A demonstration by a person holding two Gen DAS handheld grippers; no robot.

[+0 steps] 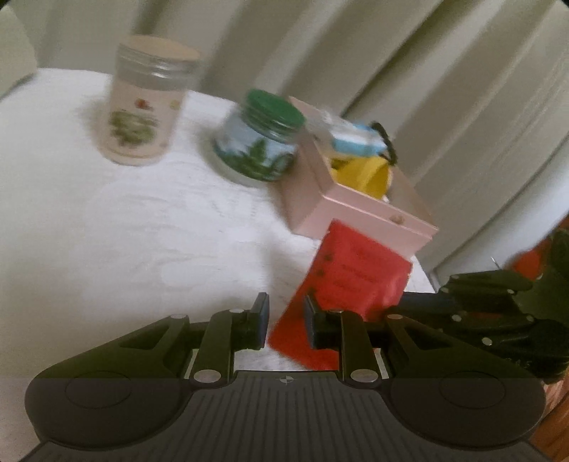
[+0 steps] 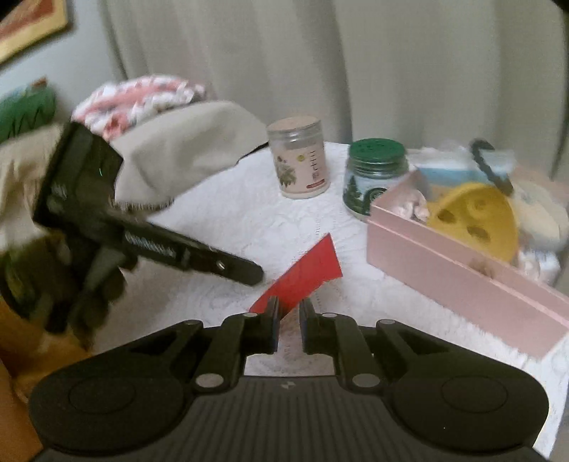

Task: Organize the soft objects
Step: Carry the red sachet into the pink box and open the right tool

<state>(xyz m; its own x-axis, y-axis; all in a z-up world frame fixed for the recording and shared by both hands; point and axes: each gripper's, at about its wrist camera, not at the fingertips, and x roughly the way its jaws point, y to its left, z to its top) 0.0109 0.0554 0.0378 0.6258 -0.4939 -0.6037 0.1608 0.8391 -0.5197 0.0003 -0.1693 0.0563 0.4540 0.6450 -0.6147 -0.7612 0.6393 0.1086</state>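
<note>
The right gripper (image 2: 287, 321) is clamped on the near corner of a red cloth (image 2: 302, 275) at lower centre, lifted off the white table (image 2: 220, 213). The left gripper (image 1: 286, 316) stands narrowly parted — nothing between its pads. A pink box (image 2: 444, 256) sits at right, holding a yellow toy (image 2: 476, 220).

Pale pleated curtains (image 2: 284, 64) hang right behind the white lace-covered table (image 2: 227, 220), way past the fingers. Framed picture (image 2: 28, 25) up on the left wall, soft daylight.
</note>
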